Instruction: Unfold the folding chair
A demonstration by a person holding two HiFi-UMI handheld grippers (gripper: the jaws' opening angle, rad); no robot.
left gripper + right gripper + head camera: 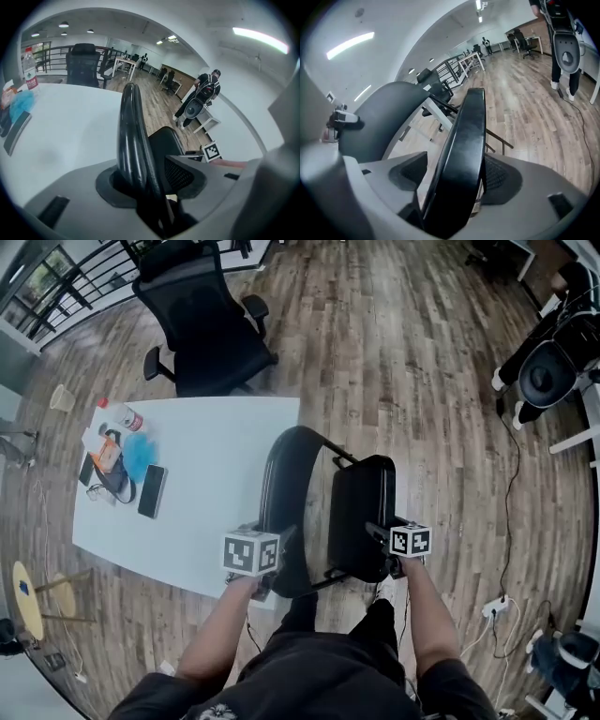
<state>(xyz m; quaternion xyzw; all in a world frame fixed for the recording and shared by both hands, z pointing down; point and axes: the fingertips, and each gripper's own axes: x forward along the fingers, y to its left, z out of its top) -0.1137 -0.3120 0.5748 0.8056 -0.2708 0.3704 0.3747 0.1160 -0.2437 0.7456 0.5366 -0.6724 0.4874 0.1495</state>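
The black folding chair stands half folded beside the white table (206, 446). Its curved backrest (281, 484) leans at the table's edge, and the seat (361, 512) hangs steeply to the right. My left gripper (278, 554) is shut on the backrest's lower edge. In the left gripper view the backrest (131, 131) rises between the pads of the left gripper (150, 185). My right gripper (382, 533) is shut on the seat's near edge. In the right gripper view the seat (464, 140) runs edge-on through the right gripper (454, 183), with the backrest (384, 117) to its left.
A black office chair (202, 324) stands beyond the table. A phone (152, 490), a bottle (122, 415) and small items lie on the table's left part. A person (562, 47) stands on the wooden floor to the right, and a power strip (494, 606) with cables lies near my feet.
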